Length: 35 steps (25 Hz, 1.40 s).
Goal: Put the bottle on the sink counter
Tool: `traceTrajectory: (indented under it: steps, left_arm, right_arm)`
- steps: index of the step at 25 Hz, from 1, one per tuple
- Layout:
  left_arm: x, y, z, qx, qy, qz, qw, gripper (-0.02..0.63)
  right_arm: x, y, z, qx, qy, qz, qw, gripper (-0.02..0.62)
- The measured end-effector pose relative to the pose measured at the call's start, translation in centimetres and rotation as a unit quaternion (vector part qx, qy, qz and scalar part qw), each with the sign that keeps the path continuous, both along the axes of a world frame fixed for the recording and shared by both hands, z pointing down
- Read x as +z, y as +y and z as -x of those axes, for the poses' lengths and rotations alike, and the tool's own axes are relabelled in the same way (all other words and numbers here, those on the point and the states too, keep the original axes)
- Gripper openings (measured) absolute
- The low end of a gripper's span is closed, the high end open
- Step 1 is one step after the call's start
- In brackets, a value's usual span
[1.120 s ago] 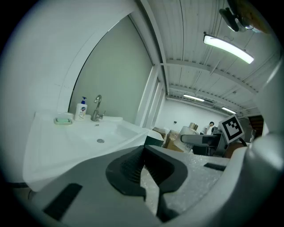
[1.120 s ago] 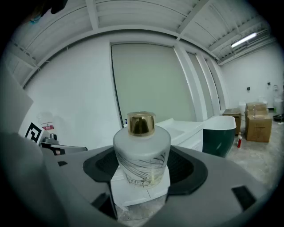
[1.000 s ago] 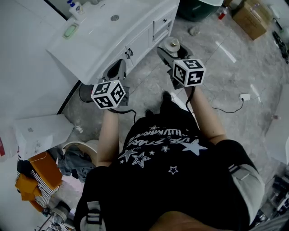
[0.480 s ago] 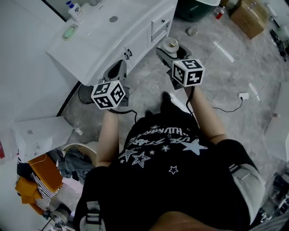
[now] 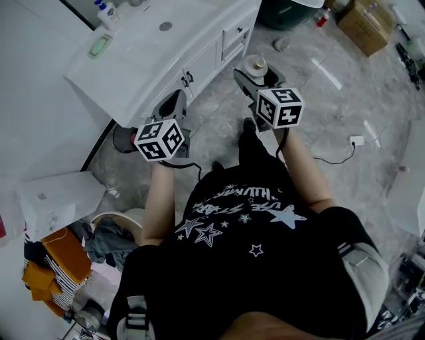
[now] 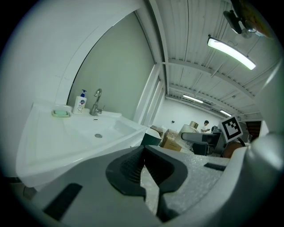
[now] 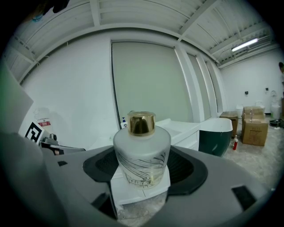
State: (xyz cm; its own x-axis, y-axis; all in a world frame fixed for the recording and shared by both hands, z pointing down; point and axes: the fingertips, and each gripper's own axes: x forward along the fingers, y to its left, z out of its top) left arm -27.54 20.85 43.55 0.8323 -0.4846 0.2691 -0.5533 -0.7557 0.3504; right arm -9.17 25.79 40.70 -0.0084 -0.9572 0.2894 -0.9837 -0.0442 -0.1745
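A frosted glass bottle (image 7: 142, 153) with a gold cap stands upright between the jaws of my right gripper (image 7: 143, 179), which is shut on it. In the head view the same bottle (image 5: 255, 64) is held by the right gripper (image 5: 257, 74) above the floor, just right of the white sink counter (image 5: 143, 63). My left gripper (image 5: 174, 106) hovers by the counter's front edge and cabinet doors. Its dark pads (image 6: 133, 170) are pressed together with nothing between them. The left gripper view shows the sink counter (image 6: 57, 142) with its basin straight ahead.
On the counter's back stand a faucet (image 6: 96, 103), a soap dispenser (image 6: 80, 102) and a green soap dish (image 6: 61, 113). A dark green tub (image 5: 287, 13) and cardboard boxes (image 5: 366, 25) lie beyond. A cable with a socket (image 5: 358, 141) lies on the floor at right.
Hardly anything differs. Both grippers hold about the same place, and the bottle stays in the right gripper; the counter has slid slightly left in the head view.
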Motion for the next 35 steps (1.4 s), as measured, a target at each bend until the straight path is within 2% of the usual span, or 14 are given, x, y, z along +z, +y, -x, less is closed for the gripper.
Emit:
traceTrajectory:
  steps: [5,9,19,25,35]
  left_arm:
    - [0.2,-2.2,-2.4,0.001,-0.006,-0.003,1.0,0.009]
    - [0.3,-5.7,-5.3,-0.013,-0.014,-0.01,0.9998,0.009]
    - [0.5,-15.7,-16.0,-0.07,-0.035,-0.005,0.9969,0.009]
    - [-0.2,-20.4,-21.7,-0.11,-0.042,-0.004,0.993,0.009]
    - [-1.2,-25.7,-26.2,-0.17,-0.045,-0.007,0.9844,0.009]
  right_arm:
    - [0.3,-2.2,-2.9,0.002,-0.005,-0.002,1.0,0.318]
    - [0.7,-6.2,-6.4,-0.009,-0.01,-0.008,1.0,0.318]
    - [1.3,-18.7,-18.6,-0.058,-0.009,-0.002,0.998,0.318]
    - [1.4,-24.9,-24.4,-0.103,-0.013,0.005,0.995,0.318]
    - [2.1,-32.1,-28.9,-0.165,-0.016,0.017,0.986,0.318]
